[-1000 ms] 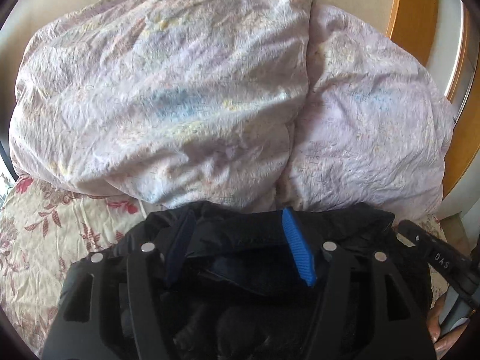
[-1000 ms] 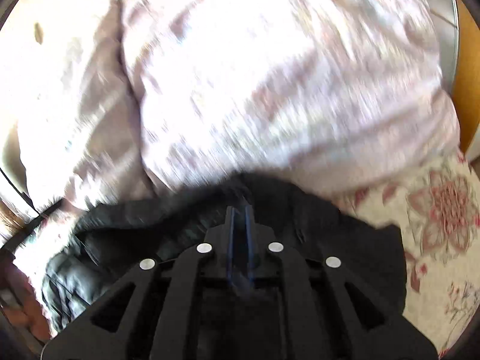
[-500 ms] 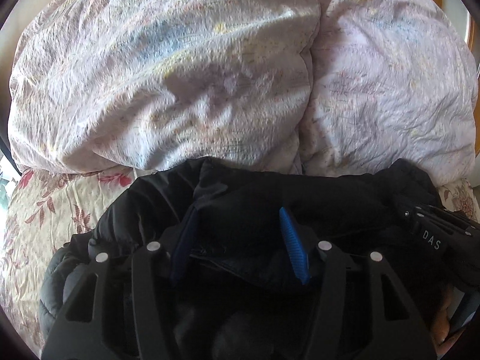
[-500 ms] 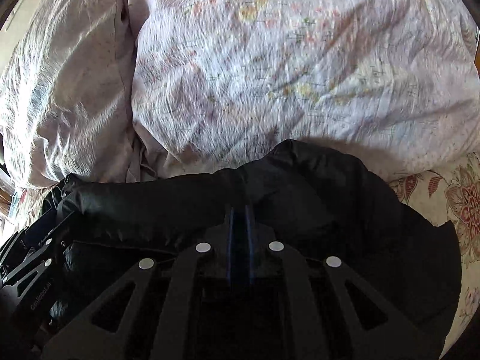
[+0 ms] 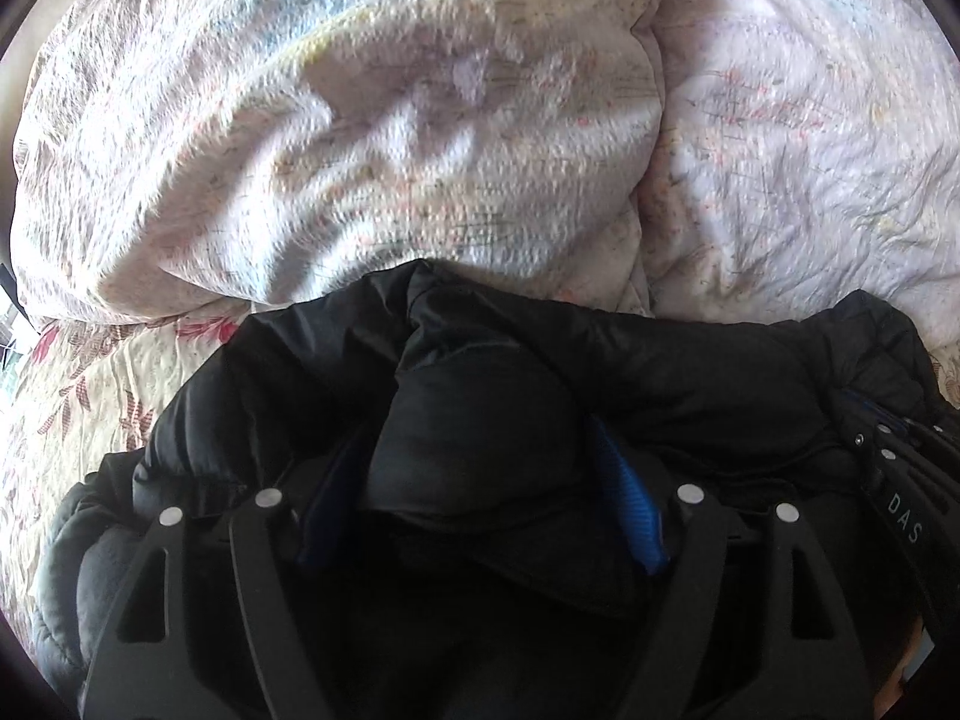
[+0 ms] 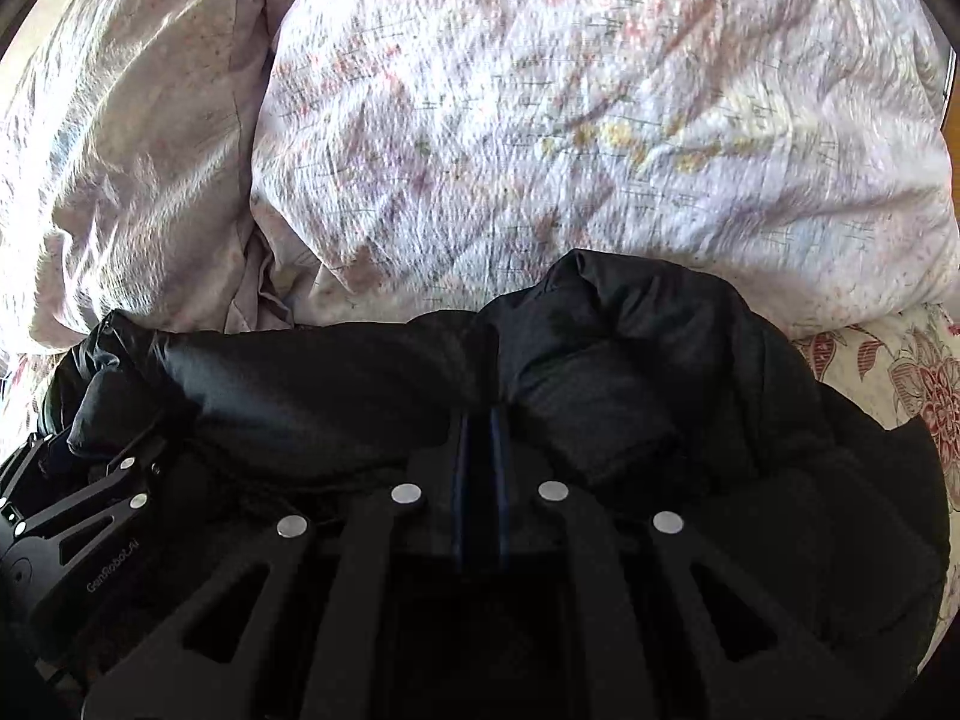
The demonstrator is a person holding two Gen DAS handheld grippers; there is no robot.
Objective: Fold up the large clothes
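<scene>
**Black padded jacket bunched on the bed**

A glossy black puffer jacket (image 5: 690,372) is seen crumpled on the floral sheet (image 5: 90,396), its length running side to side below the pale duvet (image 5: 360,120). The left gripper (image 5: 480,498) has just been opening, a fold lying between wide jaws. The right gripper (image 6: 480,438) is clamped narrowly on jacket fabric.

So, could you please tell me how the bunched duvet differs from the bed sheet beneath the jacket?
The duvet is pale lilac with a faint, small print; the sheet is cream with bold red leaves and flowers. The duvet is heaped up and puffy; the sheet lies flat. Both are wrinkled, and the black jacket meets both.
</scene>
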